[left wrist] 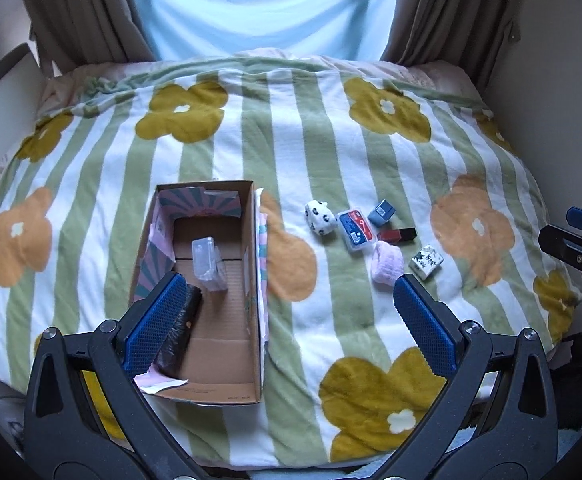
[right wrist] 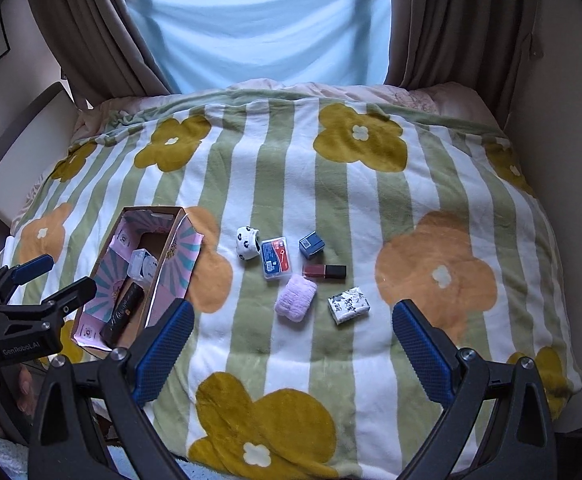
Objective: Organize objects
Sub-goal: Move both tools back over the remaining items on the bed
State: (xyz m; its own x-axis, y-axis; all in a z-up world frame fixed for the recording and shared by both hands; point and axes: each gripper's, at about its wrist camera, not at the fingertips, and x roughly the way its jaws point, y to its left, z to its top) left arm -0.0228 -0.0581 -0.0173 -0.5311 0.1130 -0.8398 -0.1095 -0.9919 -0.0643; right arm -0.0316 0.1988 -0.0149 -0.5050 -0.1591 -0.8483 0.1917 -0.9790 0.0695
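sorting is judged under way: both the left gripper and right gripper are seen released and empty, with six items left at 3 o'clock of the box; the pink pouch is likely next.

Open cardboard box holding clear case and black tube, six small items clustered right: panda sock, card pack, blue box, lipstick, pink cloth, patterned box

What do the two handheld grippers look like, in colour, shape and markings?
Both the left gripper and the right gripper have curved black frames with silver bolts. Their fingers carry blue pads with a fine grid texture. White lettering marks the left gripper's black body in the right wrist view.
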